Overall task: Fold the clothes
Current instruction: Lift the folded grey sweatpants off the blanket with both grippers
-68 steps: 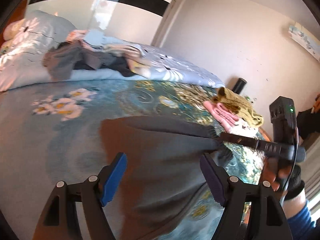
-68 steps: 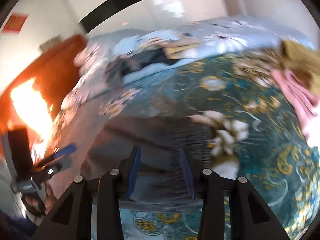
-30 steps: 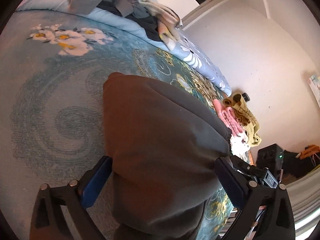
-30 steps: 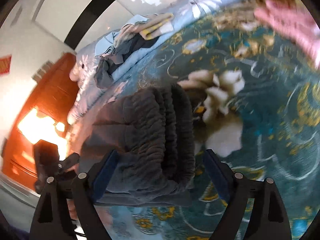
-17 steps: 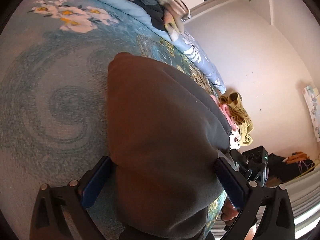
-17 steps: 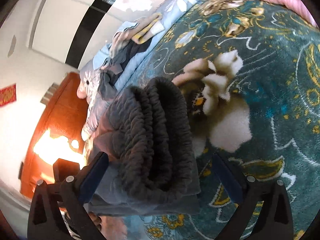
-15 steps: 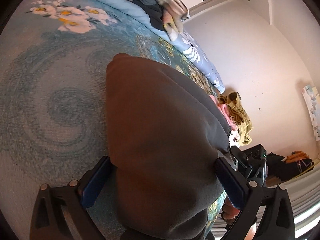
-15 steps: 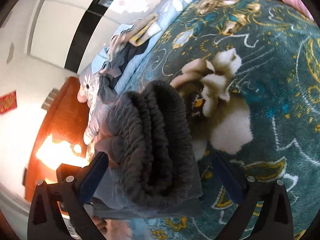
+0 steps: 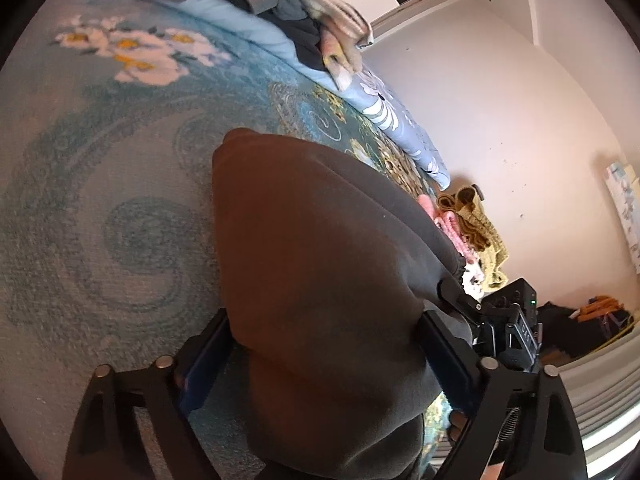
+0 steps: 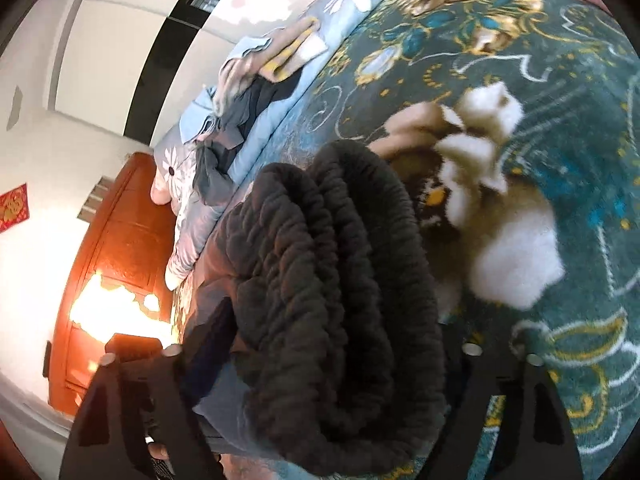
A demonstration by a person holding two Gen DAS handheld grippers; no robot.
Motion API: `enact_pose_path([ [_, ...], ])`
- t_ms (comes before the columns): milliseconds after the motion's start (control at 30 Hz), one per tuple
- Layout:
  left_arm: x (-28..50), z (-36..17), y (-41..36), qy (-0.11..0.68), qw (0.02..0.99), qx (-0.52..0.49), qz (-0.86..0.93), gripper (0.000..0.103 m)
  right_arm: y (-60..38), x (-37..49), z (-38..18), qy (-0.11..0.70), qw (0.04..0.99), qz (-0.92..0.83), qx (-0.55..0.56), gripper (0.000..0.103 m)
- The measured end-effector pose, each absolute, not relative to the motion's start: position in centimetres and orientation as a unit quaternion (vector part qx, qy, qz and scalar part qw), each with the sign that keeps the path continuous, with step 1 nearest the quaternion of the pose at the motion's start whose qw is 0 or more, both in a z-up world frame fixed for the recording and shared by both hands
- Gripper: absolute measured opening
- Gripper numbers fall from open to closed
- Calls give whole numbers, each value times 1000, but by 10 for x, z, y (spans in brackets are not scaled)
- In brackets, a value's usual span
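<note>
Folded dark grey garment (image 9: 320, 300) on the teal floral bedspread (image 9: 100, 220), at the near edge of the bed, seen from both wrist cameras.

Left wrist view: left gripper (image 9: 324, 360) spread wide, its two blue-padded fingers (image 9: 204, 360) set on either side of the folded bundle, each pad touching or just beside the cloth; firm clamping not determinable. Smooth folded face of the garment bulging up between the fingers and filling the near centre of the view. Right gripper (image 9: 460, 300) visible at the right end of the bundle, black body with a small green light. Beyond it, at the far right edge of the bed, a stack of pink folded cloth (image 9: 448, 220) with an olive knitted item (image 9: 476, 224) on top. Heap of unfolded clothes (image 9: 296, 20) on a pale blue quilt (image 9: 384, 116) at the far side (plain pink wall behind).

Right wrist view: right gripper (image 10: 332, 340) likewise spread wide, fingers (image 10: 208, 344) flanking the gathered elastic waistband end of the dark grey garment (image 10: 332, 300); right finger mostly hidden behind the cloth, so contact there not determinable. Layers of ruched waistband stacked side by side between the fingers. White and tan flower pattern (image 10: 492, 200) of the bedspread just right of the bundle. Heap of unfolded clothes (image 10: 248, 92) at the far left, near an orange-lit wooden headboard (image 10: 120, 260).
</note>
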State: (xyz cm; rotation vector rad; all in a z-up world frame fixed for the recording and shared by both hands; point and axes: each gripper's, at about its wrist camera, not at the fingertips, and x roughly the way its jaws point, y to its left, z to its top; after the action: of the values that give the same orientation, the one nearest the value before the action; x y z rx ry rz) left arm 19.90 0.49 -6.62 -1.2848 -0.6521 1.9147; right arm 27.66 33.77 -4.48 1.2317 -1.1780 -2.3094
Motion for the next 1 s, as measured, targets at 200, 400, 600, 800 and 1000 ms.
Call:
enact_pose_path([
  [200, 206, -53, 4, -240, 363, -479, 762, 78, 344, 285, -38, -418, 140, -795, 416, 63],
  [400, 212, -22, 15, -224, 388, -449, 773, 73, 347, 286, -20, -412, 162, -797, 411, 61],
  [600, 207, 33, 57, -209, 439, -410, 772, 73, 375, 294, 36, -393, 173, -819, 381, 61],
  [800, 193, 92, 132, -200, 505, -376, 751, 73, 455, 301, 133, -355, 147, -856, 347, 61],
  [1000, 162, 139, 261, -207, 577, -367, 700, 72, 561, 302, 216, -316, 79, -879, 350, 60],
])
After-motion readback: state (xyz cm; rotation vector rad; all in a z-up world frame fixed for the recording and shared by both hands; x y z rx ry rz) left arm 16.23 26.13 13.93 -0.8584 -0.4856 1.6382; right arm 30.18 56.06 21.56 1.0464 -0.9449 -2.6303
